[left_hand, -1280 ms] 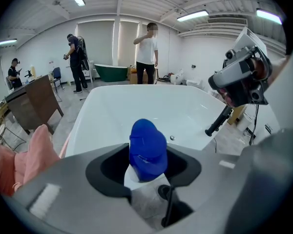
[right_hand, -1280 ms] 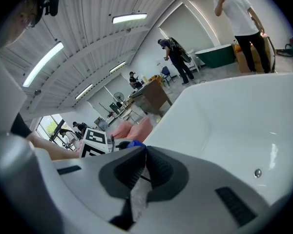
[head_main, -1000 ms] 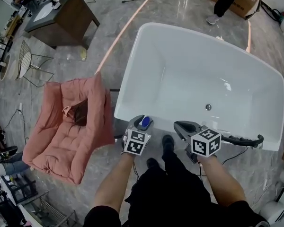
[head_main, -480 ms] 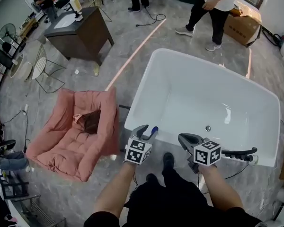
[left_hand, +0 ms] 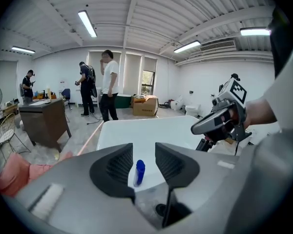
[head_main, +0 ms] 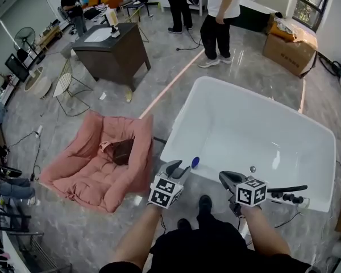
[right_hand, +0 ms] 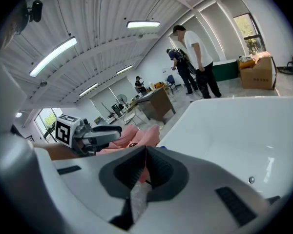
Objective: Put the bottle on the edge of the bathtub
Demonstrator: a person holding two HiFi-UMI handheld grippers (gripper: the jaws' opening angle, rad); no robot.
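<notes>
A small blue bottle (head_main: 195, 162) stands on the near-left rim of the white bathtub (head_main: 179, 118). My left gripper (head_main: 179, 168) hangs just short of it, over the tub's near edge. In the left gripper view the bottle (left_hand: 139, 171) shows in the gap between the jaws of that gripper (left_hand: 143, 155) but farther off, untouched by either pad, and the jaws are closing. My right gripper (head_main: 223, 177) sits further right along the same near edge of the tub. Seen in its own view, the right gripper (right_hand: 145, 156) has its jaws pressed together with nothing between them.
A pink cushioned seat (head_main: 96, 161) lies on the floor left of the tub. Beyond it are a dark cabinet (head_main: 111, 50), a wire chair (head_main: 68, 84) and standing people (head_main: 219, 16). A cardboard box (head_main: 290, 50) sits at the far right, a power strip (head_main: 287, 198) near the tub's right end.
The left gripper has let go of the blue bottle and drawn back from it; the bottle now stands alone on the tub's rim. The head view has tilted up toward the room.
</notes>
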